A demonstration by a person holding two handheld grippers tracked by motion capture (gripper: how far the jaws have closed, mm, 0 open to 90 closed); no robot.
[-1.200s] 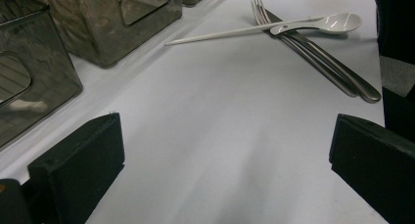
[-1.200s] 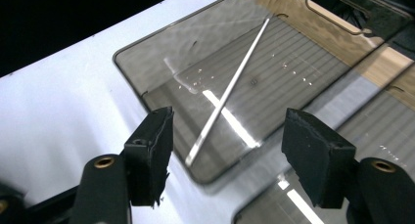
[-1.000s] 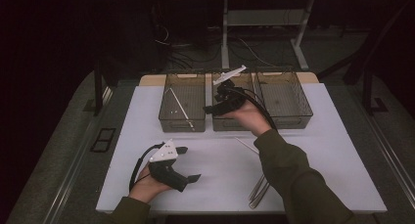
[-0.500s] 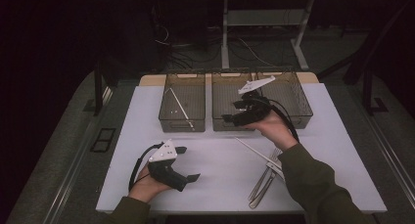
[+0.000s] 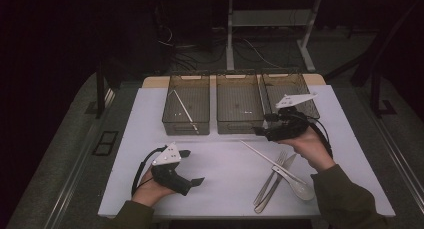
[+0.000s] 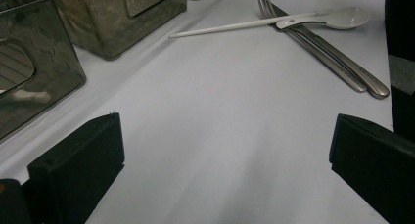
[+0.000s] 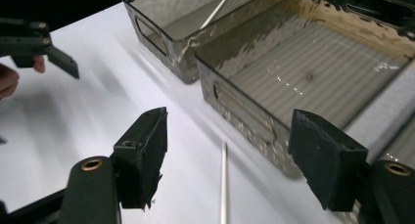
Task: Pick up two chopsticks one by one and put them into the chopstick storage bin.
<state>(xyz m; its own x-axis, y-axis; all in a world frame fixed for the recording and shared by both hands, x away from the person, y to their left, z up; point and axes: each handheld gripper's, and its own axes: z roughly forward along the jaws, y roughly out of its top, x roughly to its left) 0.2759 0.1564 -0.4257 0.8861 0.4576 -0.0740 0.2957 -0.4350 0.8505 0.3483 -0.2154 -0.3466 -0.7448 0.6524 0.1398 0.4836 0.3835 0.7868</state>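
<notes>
- Chopstick (image 5: 260,155), white, lies loose on the white table (image 5: 220,179) just in front of the middle bin (image 5: 239,103); its thin tip sits between the right gripper (image 5: 258,131)'s jaws in the right gripper view (image 7: 224,180), nothing touching it yet.
- Right gripper's jaws stand wide w/ nothing in them, low over the table – prob. lining up on that stick.
- 2nd chopstick (image 5: 183,109) leans inside the left bin (image 5: 186,103), so sorting by type looks underway; this one likely belongs there too.
- Fork (image 5: 273,173), what looks like a knife (image 5: 276,184) (dim, can't be sure) & white spoon (image 5: 295,181) lie bunched at the table's near right, the chopstick crossing them; right bin (image 5: 290,91) sits past them.
- Left gripper (image 5: 192,167) rests low on the table's near left, jaws wide & holding nothing, parked clear of the pick.
</notes>
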